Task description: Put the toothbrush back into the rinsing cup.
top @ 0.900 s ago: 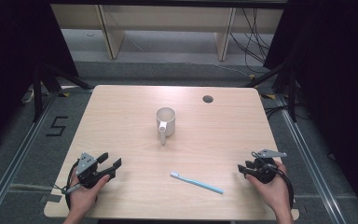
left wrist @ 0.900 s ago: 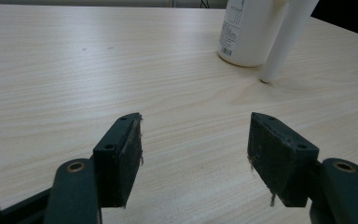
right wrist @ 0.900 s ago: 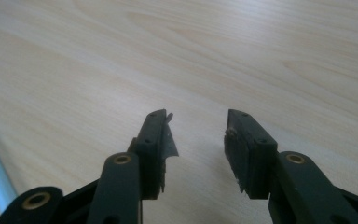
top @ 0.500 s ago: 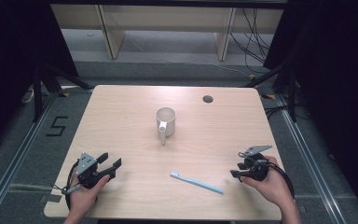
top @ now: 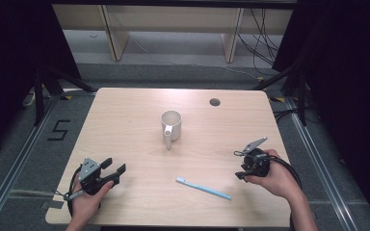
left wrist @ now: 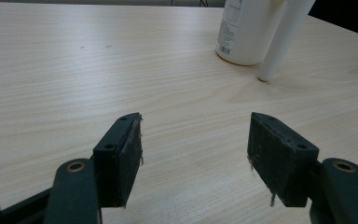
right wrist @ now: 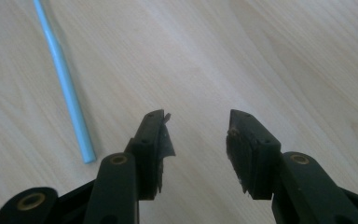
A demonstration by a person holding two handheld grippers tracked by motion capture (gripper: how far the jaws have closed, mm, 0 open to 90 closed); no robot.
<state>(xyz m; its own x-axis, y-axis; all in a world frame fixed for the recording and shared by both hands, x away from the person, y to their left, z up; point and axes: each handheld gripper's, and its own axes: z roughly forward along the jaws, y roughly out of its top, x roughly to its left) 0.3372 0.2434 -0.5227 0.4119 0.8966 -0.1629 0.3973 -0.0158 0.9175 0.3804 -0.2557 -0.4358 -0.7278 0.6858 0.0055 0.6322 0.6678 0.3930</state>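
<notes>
Right gripper [right wrist: 196, 140] part-open over bare table (apparently untouching), toothbrush [right wrist: 65, 79] beside; left gripper [left wrist: 193, 154] wide, empty.

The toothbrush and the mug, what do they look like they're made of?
The toothbrush looks like light blue plastic: a thin, smooth, evenly coloured handle with a matte sheen. The mug looks like white glazed ceramic, going by its thick wall and soft gloss, though white plastic can't be ruled out.

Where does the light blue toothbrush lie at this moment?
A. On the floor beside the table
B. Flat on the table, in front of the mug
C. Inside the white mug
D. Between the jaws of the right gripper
B: the toothbrush lies flat on the table, apart from the mug and outside both grippers.
</notes>
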